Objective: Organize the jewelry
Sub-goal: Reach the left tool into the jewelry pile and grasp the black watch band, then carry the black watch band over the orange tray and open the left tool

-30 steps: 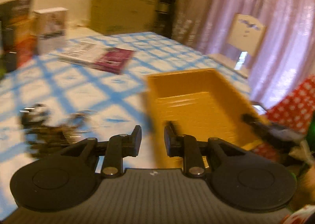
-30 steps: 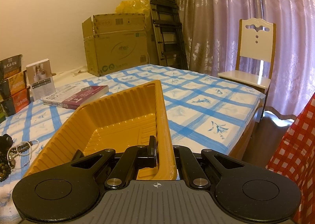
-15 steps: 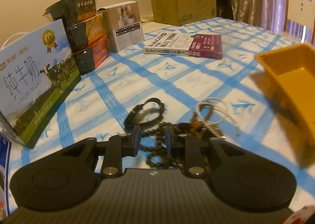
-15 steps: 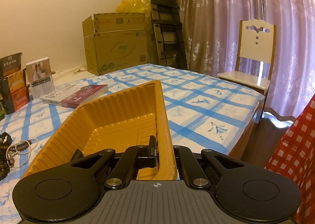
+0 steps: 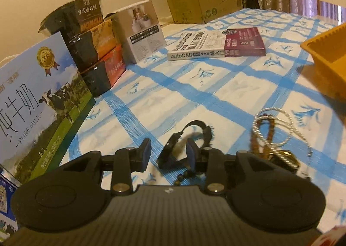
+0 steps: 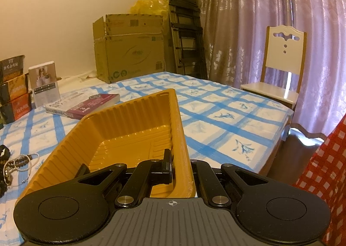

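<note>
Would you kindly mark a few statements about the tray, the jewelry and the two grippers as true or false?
1. The right gripper is shut on the wall of the yellow tray. True.
2. The tray already holds a bracelet. False: it holds nothing; the jewelry lies on the checked cloth.
3. The left gripper has a black band between its jaws. True: they are opening and do not press on it.
4. The silver chain hangs from the left gripper. False: it lies on the cloth, right of the band.
5. The AutoCAD book stands upright. False: it lies flat.
</note>
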Tool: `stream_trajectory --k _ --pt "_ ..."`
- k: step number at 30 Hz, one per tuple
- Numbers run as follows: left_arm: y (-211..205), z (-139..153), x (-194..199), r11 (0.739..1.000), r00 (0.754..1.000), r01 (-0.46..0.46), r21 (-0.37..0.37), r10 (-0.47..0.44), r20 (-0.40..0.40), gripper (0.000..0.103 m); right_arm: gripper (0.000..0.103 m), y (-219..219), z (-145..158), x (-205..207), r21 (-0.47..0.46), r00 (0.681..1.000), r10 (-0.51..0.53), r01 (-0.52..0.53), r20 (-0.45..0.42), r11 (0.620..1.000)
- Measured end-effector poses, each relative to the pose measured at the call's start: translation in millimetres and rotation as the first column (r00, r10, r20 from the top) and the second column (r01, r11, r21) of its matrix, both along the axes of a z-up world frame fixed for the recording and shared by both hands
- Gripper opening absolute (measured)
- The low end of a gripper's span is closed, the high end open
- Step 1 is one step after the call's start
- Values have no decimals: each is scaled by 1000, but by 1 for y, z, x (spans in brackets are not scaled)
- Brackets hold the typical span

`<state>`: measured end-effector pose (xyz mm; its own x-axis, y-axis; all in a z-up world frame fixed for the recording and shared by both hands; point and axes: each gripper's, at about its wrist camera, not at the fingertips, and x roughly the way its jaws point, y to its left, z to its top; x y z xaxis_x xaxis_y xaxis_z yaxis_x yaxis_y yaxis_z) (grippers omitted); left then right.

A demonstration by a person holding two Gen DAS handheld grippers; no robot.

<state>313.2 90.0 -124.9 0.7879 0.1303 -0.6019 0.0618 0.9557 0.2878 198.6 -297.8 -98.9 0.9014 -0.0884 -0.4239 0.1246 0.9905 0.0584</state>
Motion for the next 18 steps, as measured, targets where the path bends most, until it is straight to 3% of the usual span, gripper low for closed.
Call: stream_trajectory --k 5,8,13,18 --pt "5 -9 10 1000 1000 8 10 -7 -24 32 3 1 1 7 -5 1000 8 -8 6 1000" --pt "5 -11 11 1000 999 24 6 -24 -32 18 3 1 2 7 -5 1000 8 -8 5 1000" --pt "4 -10 6 998 998 52 20 -52 -21 9 3 2 2 8 -5 1000 9 -9 4 1000" --pt "6 4 -1 998 999 47 -29 -47 -6 8 3 3 1 11 -8 1000 14 -14 6 1000"
